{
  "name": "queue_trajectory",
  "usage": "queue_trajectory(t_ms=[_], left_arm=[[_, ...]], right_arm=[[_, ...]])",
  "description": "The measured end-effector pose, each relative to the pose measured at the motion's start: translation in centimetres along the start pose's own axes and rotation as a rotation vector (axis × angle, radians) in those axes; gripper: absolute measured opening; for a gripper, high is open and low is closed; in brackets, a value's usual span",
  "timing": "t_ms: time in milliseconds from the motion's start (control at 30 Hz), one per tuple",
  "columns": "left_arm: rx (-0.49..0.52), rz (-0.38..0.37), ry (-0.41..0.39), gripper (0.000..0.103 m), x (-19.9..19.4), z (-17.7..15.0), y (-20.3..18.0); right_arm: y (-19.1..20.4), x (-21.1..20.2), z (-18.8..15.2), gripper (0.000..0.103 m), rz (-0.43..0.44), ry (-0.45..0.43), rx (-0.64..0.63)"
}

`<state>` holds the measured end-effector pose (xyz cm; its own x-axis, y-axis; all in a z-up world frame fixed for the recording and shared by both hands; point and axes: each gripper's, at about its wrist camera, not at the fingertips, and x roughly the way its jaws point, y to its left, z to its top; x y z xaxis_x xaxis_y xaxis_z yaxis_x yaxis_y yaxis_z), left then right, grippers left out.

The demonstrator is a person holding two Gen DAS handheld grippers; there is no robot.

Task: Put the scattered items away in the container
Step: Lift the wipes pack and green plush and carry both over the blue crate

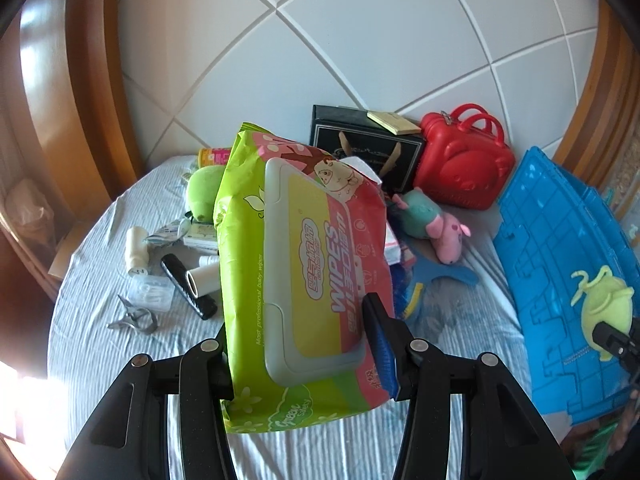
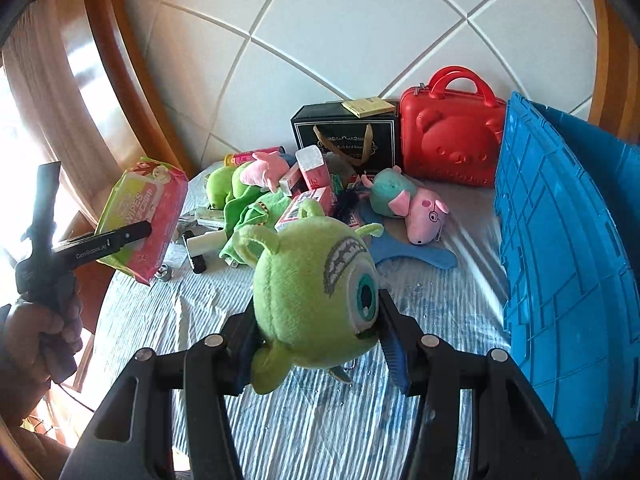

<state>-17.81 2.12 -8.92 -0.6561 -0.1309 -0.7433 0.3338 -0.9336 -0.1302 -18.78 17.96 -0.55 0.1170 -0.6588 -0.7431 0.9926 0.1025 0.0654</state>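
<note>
Left gripper (image 1: pixel 300 344): clamped on baby wipes pack (image 1: pixel 304 264), held above bedsheet (image 1: pixel 320 448). Right gripper (image 2: pixel 316 340): pinching green one-eyed plush (image 2: pixel 316 292) beside blue crate (image 2: pixel 568 280).

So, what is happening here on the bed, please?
A person is tidying a cluttered bed with two handheld grippers. The left gripper holds a pack of baby wipes in the air. The right gripper grips a green one-eyed plush. The blue container stands at the right; a pig plush and other items still lie on the sheet.
</note>
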Motion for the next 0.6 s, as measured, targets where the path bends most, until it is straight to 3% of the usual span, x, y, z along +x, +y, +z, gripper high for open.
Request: queue_trajectory(t_ms=[367, 600], left_arm=[[0.014, 0.041, -0.103, 0.048, -5.8, 2.0, -3.4], [0.029, 0.017, -0.143, 0.048, -8.0, 3.0, -6.6]], right_arm=[[-1.5, -4.2, 1.8, 0.051, 0.046, -0.083, -0.036], [-4.1, -6.2, 2.9, 0.051, 0.06, -0.131, -0.024]])
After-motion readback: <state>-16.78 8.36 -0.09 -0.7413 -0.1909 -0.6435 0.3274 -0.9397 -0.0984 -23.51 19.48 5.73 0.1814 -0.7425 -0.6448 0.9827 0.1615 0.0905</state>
